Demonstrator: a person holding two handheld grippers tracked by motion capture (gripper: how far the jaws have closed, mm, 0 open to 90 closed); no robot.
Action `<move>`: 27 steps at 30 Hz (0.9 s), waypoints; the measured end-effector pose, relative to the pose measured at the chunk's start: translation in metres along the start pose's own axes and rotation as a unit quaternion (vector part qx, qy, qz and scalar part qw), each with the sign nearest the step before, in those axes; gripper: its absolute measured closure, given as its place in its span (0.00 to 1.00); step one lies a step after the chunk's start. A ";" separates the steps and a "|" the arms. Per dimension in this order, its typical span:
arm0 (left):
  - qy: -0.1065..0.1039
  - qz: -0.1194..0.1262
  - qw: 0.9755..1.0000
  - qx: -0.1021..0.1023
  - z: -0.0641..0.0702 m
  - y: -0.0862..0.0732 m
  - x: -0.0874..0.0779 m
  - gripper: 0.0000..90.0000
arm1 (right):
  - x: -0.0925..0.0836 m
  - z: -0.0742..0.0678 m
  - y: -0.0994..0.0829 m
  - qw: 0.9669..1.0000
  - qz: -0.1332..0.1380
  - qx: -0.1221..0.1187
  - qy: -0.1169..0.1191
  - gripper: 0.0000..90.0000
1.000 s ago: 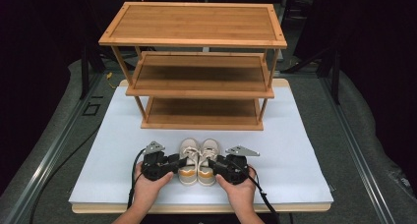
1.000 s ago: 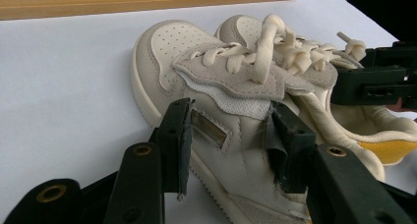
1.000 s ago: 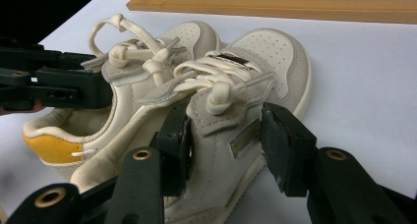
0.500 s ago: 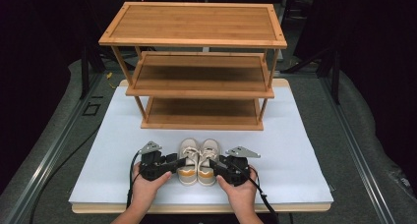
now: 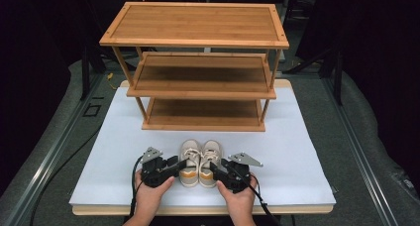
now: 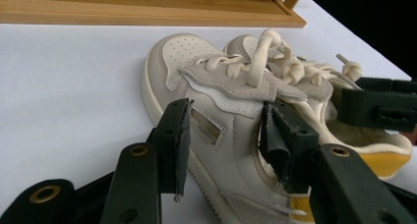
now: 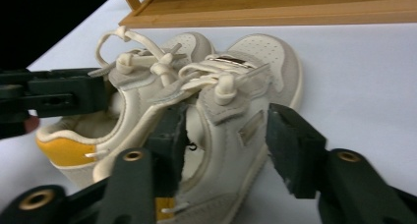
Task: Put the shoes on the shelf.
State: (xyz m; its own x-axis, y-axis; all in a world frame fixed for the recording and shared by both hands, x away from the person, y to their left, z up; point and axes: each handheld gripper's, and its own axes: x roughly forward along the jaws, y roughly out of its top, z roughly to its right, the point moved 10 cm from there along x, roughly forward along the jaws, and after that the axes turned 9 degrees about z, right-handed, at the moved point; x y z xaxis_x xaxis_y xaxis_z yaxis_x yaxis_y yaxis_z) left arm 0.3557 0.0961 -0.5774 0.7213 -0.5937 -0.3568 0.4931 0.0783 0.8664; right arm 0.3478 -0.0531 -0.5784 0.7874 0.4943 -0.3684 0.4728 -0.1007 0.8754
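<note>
Shoes sit side by side near the table's (image 5: pixel 297 151) front edge, toes toward the rack (image 5: pixel 198 77). Our left gripper (image 6: pixel 223 135) straddles the left shoe (image 6: pixel 216 121) and our right gripper (image 7: pixel 223 140) the right shoe (image 7: pixel 241 111), jaws having just opened wider, pads not pressing. We should seat each inner jaw inside the collar, then close evenly before lifting.

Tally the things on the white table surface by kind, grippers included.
Shoes: 2 (left shoe, right shoe)
Wooden shelf racks: 1 (rack)
Grippers: 2 (left gripper, right gripper)
Total: 5
</note>
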 end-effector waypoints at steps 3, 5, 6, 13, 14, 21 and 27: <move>-0.001 0.005 1.000 0.002 0.001 0.000 0.001 0.63 | 0.003 -0.003 0.000 1.000 0.010 0.009 0.004 0.53; -0.002 0.015 1.000 0.002 0.001 -0.001 0.001 0.64 | 0.003 -0.003 0.001 1.000 0.009 0.007 -0.003 0.56; -0.002 0.016 1.000 0.001 0.001 -0.001 0.001 0.64 | 0.003 -0.001 0.002 1.000 0.015 0.013 -0.009 0.58; -0.005 0.024 1.000 -0.016 -0.001 -0.002 0.003 0.61 | 0.004 -0.001 0.002 0.999 0.034 0.020 -0.012 0.59; -0.005 0.026 0.999 -0.018 -0.001 -0.003 0.003 0.60 | 0.005 0.000 0.003 0.999 0.043 0.021 -0.016 0.59; 0.009 0.033 0.999 -0.040 -0.001 -0.008 0.009 0.56 | 0.005 0.001 0.000 0.998 0.043 0.033 -0.012 0.60; 0.011 0.043 0.998 -0.043 -0.001 -0.009 0.008 0.58 | 0.004 0.001 -0.004 0.998 0.043 0.037 -0.022 0.60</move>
State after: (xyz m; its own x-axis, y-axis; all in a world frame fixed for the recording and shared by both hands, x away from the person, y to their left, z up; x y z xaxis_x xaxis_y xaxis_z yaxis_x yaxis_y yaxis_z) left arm 0.3576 0.0918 -0.5884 0.7728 -0.5636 -0.2918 0.4684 0.1962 0.8615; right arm 0.3497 -0.0518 -0.5838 0.8416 0.4434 -0.3083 0.4301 -0.2048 0.8793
